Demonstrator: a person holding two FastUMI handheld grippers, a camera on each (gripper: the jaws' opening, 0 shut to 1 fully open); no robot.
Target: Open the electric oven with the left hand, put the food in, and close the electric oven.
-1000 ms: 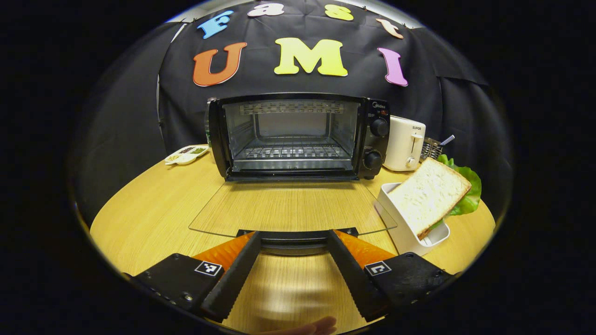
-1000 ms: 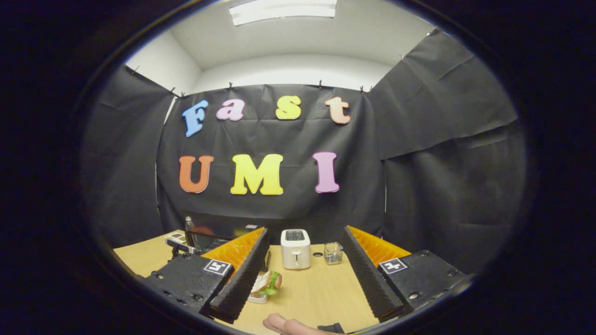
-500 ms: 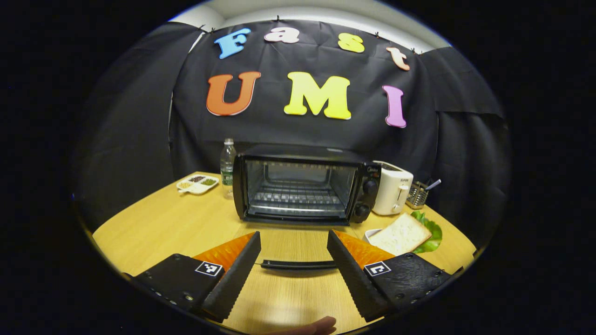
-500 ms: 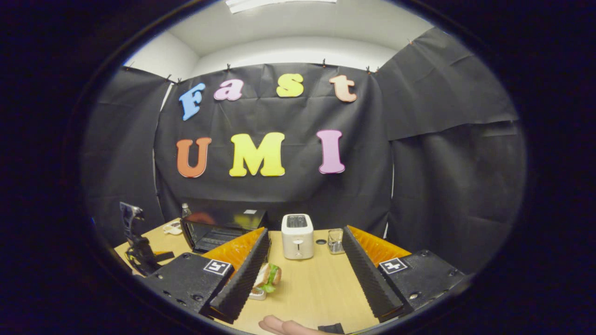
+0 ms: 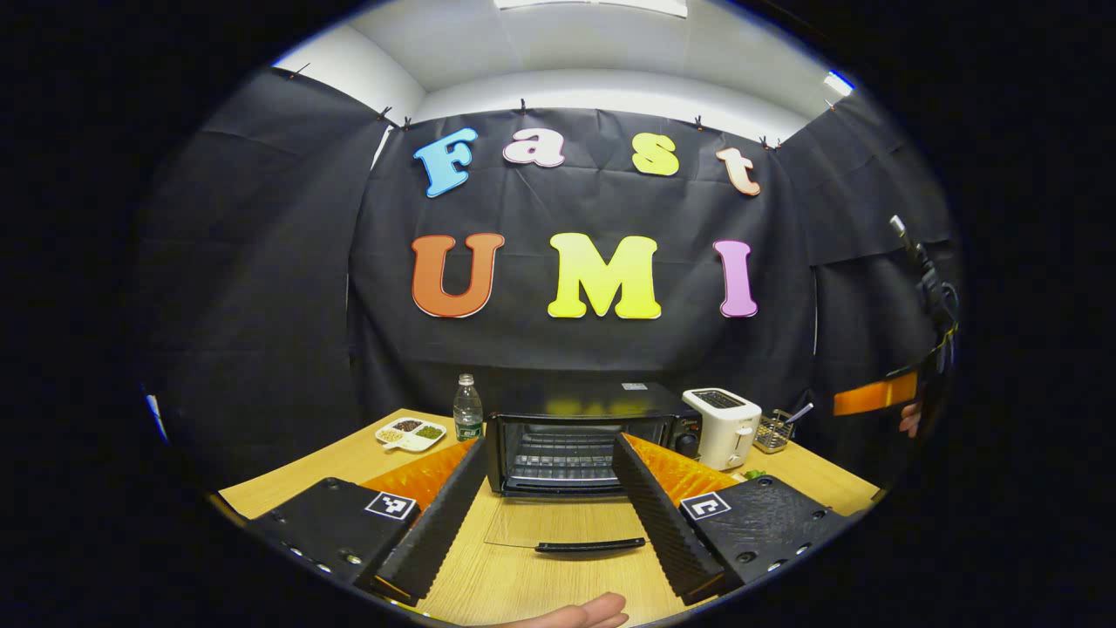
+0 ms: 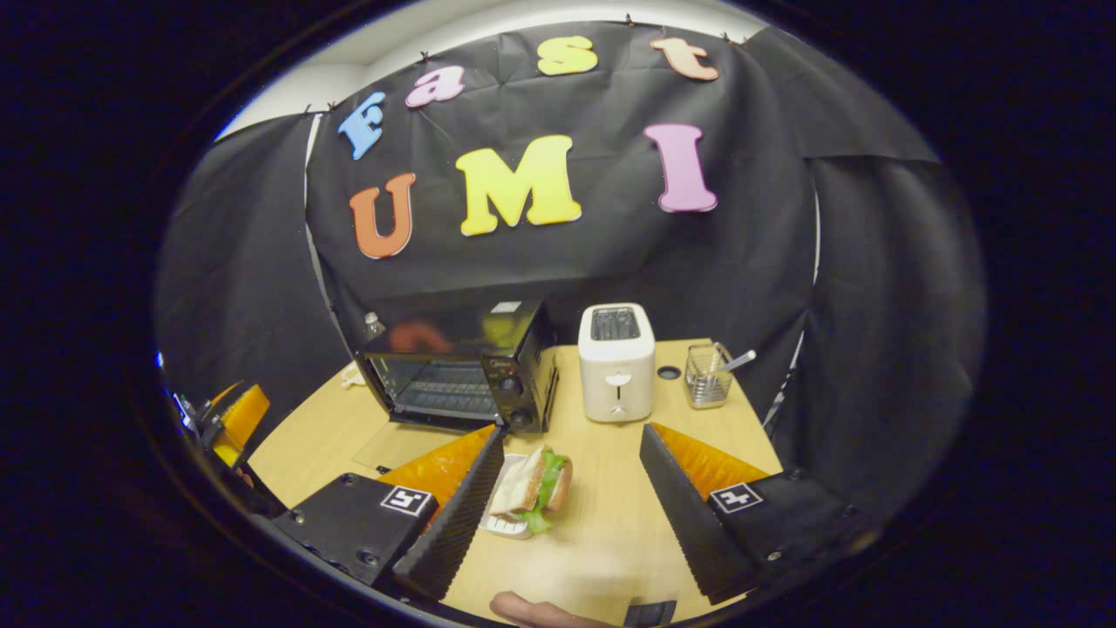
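Observation:
The black electric oven (image 5: 567,436) stands at the back of the wooden table. Its glass door (image 5: 558,528) lies flat and open, handle (image 5: 591,546) toward me, and the wire rack inside is bare. My left gripper (image 5: 549,445) is open, raised and well back from the handle, holding nothing. In the right gripper view the oven (image 6: 462,366) is at the left. A sandwich (image 6: 532,487) of bread and lettuce leans in a small white tray just right of the open door. My right gripper (image 6: 573,433) hovers open above the sandwich, apart from it.
A white toaster (image 6: 616,362) and a wire basket (image 6: 708,375) with a utensil stand right of the oven. A water bottle (image 5: 467,408) and a white divided dish (image 5: 410,433) sit left of it. The other gripper (image 5: 907,384) hangs far right in the left gripper view.
My left gripper has let go of the door handle and drawn back and up; the door stays flat open. My right gripper has tipped down and come nearer the sandwich.

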